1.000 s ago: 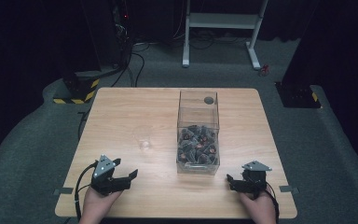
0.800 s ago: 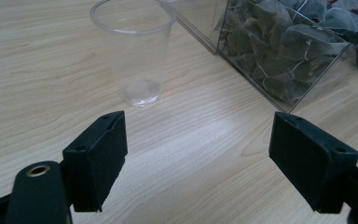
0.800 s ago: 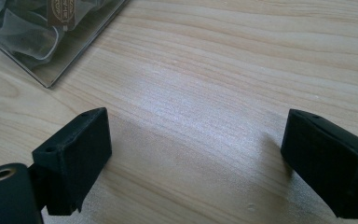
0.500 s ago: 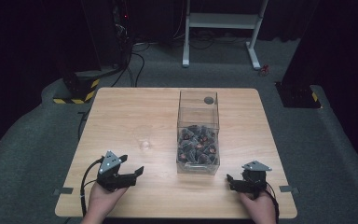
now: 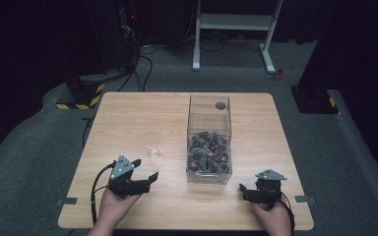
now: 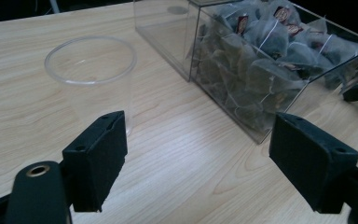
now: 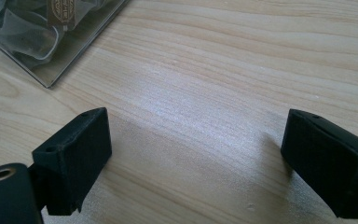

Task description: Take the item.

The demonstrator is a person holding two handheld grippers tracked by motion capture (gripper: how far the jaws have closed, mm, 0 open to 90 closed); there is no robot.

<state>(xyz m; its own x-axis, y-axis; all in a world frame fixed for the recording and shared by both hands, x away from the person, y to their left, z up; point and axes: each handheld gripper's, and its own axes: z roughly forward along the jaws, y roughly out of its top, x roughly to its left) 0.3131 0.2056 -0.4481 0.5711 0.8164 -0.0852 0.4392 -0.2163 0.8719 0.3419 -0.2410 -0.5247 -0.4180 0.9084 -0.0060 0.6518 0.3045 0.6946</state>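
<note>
A clear plastic box (image 5: 209, 129) stands mid-table, its near half piled with tea bags (image 5: 207, 153). An empty clear plastic cup (image 5: 152, 151) stands upright to its left. My left gripper (image 5: 146, 169) is held at the front left, open, pointing toward the cup and box. In the left gripper view the cup (image 6: 91, 70) lies ahead of the left jaw, the box (image 6: 261, 60) ahead of the right jaw, and nothing sits between the fingers of this gripper (image 6: 205, 158). My right gripper (image 5: 243, 192) rests open at the front right, over bare wood (image 7: 200, 154), with the box corner (image 7: 42, 32) nearby.
The wooden table (image 5: 128, 118) has bare surface around the box and cup. A small dark round mark (image 5: 220, 105) shows at the box's far end. Beyond the table are grey carpet, cables, a yellow-and-black striped base (image 5: 81, 96) and a white frame (image 5: 236, 22).
My left gripper has moved right and a little forward, toward the cup. The right gripper, the cup and the box have stayed put.
</note>
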